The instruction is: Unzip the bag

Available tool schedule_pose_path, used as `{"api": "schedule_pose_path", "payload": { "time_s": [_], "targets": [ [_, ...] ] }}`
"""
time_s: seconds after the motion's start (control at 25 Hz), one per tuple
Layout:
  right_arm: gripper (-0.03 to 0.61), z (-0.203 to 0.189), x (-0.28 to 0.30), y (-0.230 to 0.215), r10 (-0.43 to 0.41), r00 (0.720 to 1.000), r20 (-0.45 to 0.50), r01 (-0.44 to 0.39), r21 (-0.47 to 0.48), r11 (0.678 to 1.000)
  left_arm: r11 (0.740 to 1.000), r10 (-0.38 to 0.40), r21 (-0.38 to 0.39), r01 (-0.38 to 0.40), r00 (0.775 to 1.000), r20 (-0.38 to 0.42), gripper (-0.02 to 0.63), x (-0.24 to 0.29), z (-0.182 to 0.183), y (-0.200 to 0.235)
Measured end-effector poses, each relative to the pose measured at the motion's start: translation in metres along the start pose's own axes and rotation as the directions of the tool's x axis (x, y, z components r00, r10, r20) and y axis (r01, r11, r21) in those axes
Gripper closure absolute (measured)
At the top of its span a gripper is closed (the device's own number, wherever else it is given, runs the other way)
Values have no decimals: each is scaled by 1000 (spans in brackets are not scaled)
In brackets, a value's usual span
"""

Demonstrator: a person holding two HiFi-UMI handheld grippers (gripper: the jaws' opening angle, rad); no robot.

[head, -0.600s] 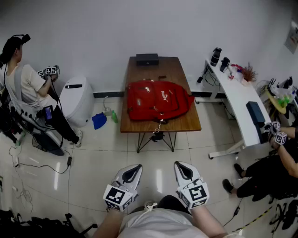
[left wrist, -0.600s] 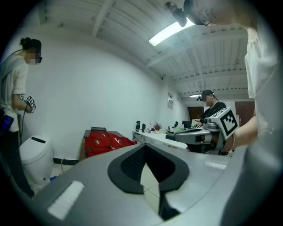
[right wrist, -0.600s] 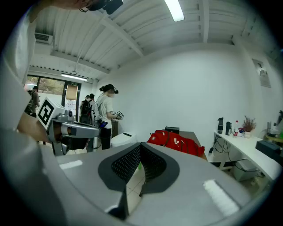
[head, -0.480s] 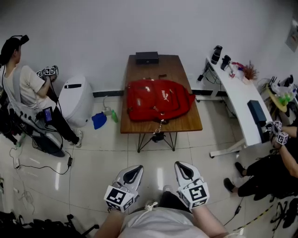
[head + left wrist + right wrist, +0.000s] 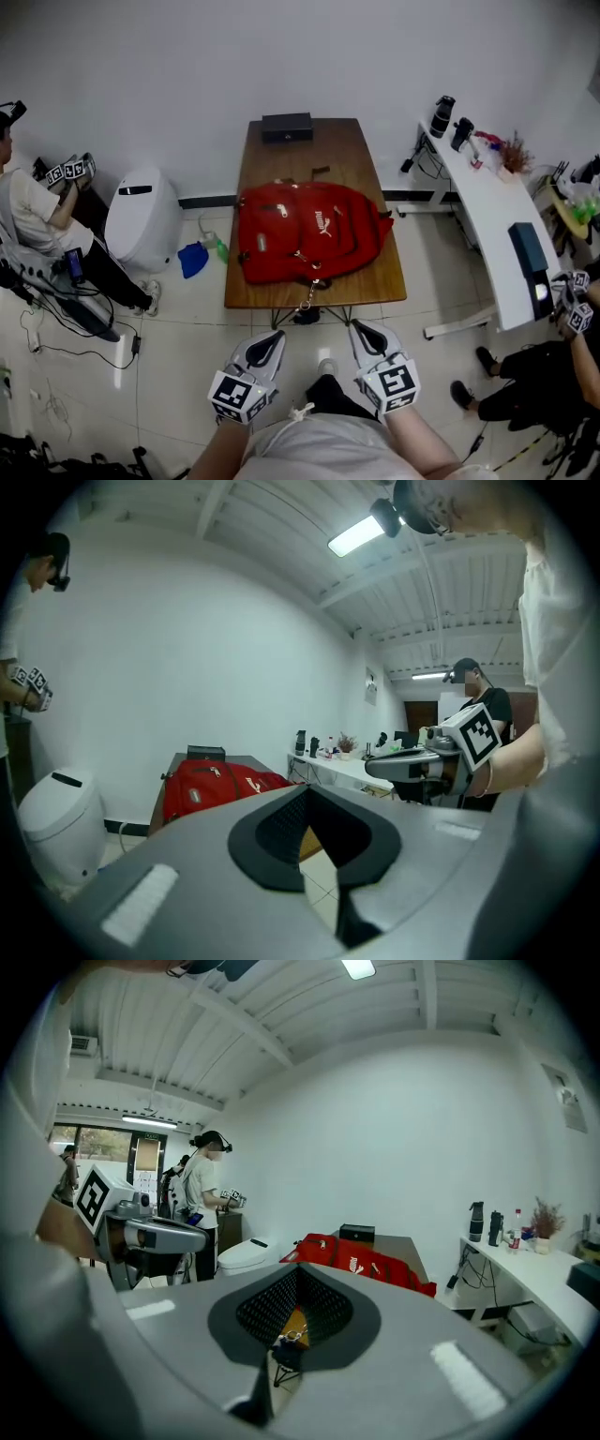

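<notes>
Head view — red bag [image 5: 309, 232] on table [image 5: 309, 155].

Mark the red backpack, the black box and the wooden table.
red backpack [image 5: 309, 230], head view, middle of its front panel.
black box [image 5: 287, 127], head view, centre of its top.
wooden table [image 5: 349, 155], head view, bare top behind the backpack.
</notes>
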State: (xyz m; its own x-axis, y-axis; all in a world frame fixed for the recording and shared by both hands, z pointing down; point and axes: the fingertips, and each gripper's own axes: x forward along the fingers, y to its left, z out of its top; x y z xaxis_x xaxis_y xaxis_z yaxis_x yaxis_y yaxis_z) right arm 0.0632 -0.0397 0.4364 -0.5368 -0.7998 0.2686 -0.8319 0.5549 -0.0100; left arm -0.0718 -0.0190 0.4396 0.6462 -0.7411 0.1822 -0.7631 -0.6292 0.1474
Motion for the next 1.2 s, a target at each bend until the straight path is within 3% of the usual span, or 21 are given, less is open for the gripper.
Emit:
{"api": "schedule_pose_path", "payload": {
  "time_s": [0.16, 0.36, 0.6, 0.64, 0.72, 1.0, 1.08, 1.2],
  "targets": [
    [571, 11, 43, -43, 62, 998, -2, -62, -11, 998, 999, 32, 10, -33, 999, 13, 607, 54, 21, 27],
    [571, 15, 86, -76, 92, 995, -41, -92, 3, 996, 998, 66, -19, -67, 998, -15, 607, 96, 22, 55],
    [571, -25, 129, -72, 105, 980, -167, -86, 116, 989, 996, 54, -59, -60, 993, -101, 607, 117, -5, 87],
    [570, -36, 136, -69, 117, 973, -200, -84, 163, 983, 997, 46, -60, -53, 992, -120, 607, 122, -11, 93],
    [469, -58, 150, -58, 144, 952, -269, -80, 236, 968, 997, 26, -62, -37, 987, -162, 607, 129, -24, 104],
    [391, -144, 190, -26, 210, 846, -490, -58, 306, 950, 991, -90, -119, 61, 963, -255, 607, 165, -72, 131],
    [368, -163, 200, -17, 234, 815, -530, -55, 332, 942, 991, -91, -116, 59, 954, -285, 607, 171, -86, 140],
    [362, -178, 212, -11, 239, 796, -557, -44, 340, 940, 989, -75, -145, 31, 949, -306, 607, 177, -100, 153]
  ]
}}
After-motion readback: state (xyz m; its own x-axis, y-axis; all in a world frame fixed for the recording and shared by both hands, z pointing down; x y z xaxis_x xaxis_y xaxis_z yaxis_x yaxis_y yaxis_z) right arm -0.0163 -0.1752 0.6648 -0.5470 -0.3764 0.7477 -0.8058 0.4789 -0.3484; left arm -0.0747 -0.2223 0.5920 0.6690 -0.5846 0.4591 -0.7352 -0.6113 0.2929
